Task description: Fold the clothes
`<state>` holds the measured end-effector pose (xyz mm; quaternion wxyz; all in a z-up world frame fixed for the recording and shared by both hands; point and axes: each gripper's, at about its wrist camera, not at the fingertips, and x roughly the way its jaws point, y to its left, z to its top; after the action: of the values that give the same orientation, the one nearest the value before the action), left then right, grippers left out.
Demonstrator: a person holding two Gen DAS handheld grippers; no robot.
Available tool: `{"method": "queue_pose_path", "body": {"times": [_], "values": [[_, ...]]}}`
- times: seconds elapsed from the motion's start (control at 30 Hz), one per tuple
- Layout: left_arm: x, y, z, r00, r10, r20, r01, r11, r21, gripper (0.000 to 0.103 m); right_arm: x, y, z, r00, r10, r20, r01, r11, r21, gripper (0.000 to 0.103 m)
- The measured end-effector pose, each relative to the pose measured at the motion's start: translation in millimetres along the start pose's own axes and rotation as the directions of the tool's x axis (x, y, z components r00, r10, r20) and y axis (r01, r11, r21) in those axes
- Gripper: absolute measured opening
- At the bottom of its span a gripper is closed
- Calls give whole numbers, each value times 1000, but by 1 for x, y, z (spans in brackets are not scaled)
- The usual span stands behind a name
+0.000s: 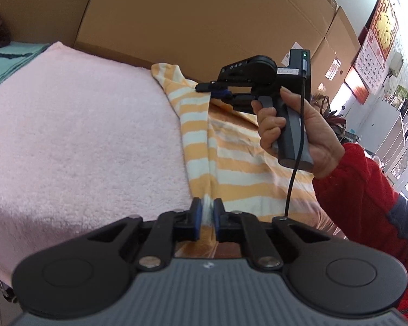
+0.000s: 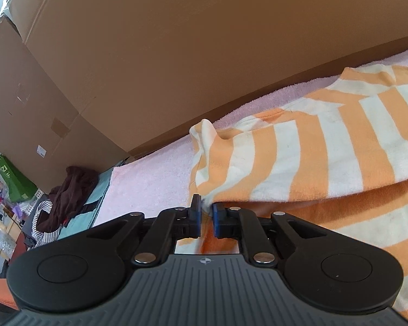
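An orange-and-white striped garment (image 1: 231,168) lies on a pink towel (image 1: 81,141). In the left wrist view, my left gripper (image 1: 206,203) is shut on a near edge of it, and a fold of cloth rises between the blue pads. Farther back, my right gripper (image 1: 212,90) pinches the garment's far part, held by a hand (image 1: 312,133) in a red sleeve. The right wrist view shows the striped garment (image 2: 312,149) with one layer folded over another. There my right gripper (image 2: 206,206) is shut on the edge of the folded layer.
Large cardboard boxes (image 1: 204,21) stand right behind the towel. Dark and striped clothes (image 2: 68,190) are heaped on a teal cloth (image 2: 95,198) beside the towel. A green bag (image 2: 11,179) and clutter lie beyond. A calendar (image 1: 375,54) hangs on the far wall.
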<state>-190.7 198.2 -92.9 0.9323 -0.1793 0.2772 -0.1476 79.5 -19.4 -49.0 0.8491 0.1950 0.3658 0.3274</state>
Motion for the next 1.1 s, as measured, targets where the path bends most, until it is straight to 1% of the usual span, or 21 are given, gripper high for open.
{"method": "queue_pose_path", "body": {"times": [0.03, 0.1, 0.17, 0.33, 0.43, 0.5, 0.53, 0.6, 0.63, 0.67, 0.7, 0.73, 0.77, 0.83, 0.87, 0.93, 0.97, 1.0, 1.03, 1.07, 1.1], "values": [[-1, -1, 1, 1000, 9, 1, -10, 1000, 10, 4, 0, 0, 1, 1000, 2, -1, -2, 1000, -4, 10], [-7, 0, 7, 1000, 20, 15, -20, 1000, 20, 4, -2, -2, 2, 1000, 4, 2, -4, 1000, -11, 10], [-12, 3, 12, 1000, 16, 22, -16, 1000, 17, 1, -3, -3, 4, 1000, 5, 7, -5, 1000, -21, 10], [-14, 0, 15, 1000, -16, 10, 16, 1000, -8, 1, -3, -6, 8, 1000, 5, 18, -4, 999, -40, 9], [-14, -7, 15, 998, -64, 7, 64, 998, -8, 1, -3, -9, 12, 1000, 9, 19, -8, 999, -39, 9], [-11, -13, 12, 996, -83, -11, 84, 996, 21, 1, -5, -10, 14, 1000, 5, 26, -4, 999, -44, 9], [-9, -16, 11, 997, -77, -24, 78, 996, 42, 1, -6, -10, 14, 1000, 3, 31, -1, 999, -46, 9], [-12, -19, 8, 999, -39, -28, 41, 994, 100, 2, -8, -14, 17, 999, -1, 38, 2, 999, -45, 9], [-16, -20, 8, 1000, -14, -21, 16, 991, 129, 4, -8, -17, 18, 999, 0, 33, 1, 999, -45, 9], [-23, -18, 8, 1000, 10, -9, -9, 987, 158, 13, -7, -19, 18, 1000, 2, 25, -1, 999, -47, 10], [-29, -16, 8, 999, 33, 5, -33, 982, 186, 20, -5, -21, 18, 1000, 1, 18, 0, 999, -46, 10], [-36, -13, 8, 998, 55, 20, -58, 975, 213, 37, -3, -24, 17, 1000, -2, 12, 3, 999, -45, 10], [-42, -11, 9, 996, 77, 35, -83, 967, 240, 50, -1, -25, 15, 1000, -3, 7, 4, 999, -44, 10], [-47, -5, 9, 997, 72, 34, -79, 956, 281, 54, 3, -27, 12, 1000, 1, 1, -1, 999, -33, 10], [-45, -3, 8, 998, 67, 21, -70, 951, 301, 54, 5, -28, 11, 1000, 5, -2, -5, 1000, -24, 10], [-36, -1, 4, 998, 61, -33, -47, 939, 341, 52, 7, -29, 9, 1000, 7, -9, -7, 1000, -12, 10], [-31, -2, 2, 996, 67, -62, -41, 934, 355, 43, 8, -29, 8, 1000, 7, -12, -8, 1000, -7, 10], [-30, -3, -1, 996, 69, -59, -42, 927, 372, 39, 8, -29, 7, 1000, 8, -13, -8, 1000, -4, 10], [-32, -2, -2, 997, 56, -52, -33, 928, 371, 30, 7, -29, 7, 1000, 10, -12, -10, 1000, -5, 10], [-33, 0, -2, 998, 34, -57, -12, 935, 355, 17, 6, -30, 7, 1000, 11, -10, -11, 1000, -7, 10], [-34, 2, -2, 998, 17, -60, 3, 942, 334, 11, 6, -30, 8, 1000, 8, -10, -8, 1000, -9, 11]]}}
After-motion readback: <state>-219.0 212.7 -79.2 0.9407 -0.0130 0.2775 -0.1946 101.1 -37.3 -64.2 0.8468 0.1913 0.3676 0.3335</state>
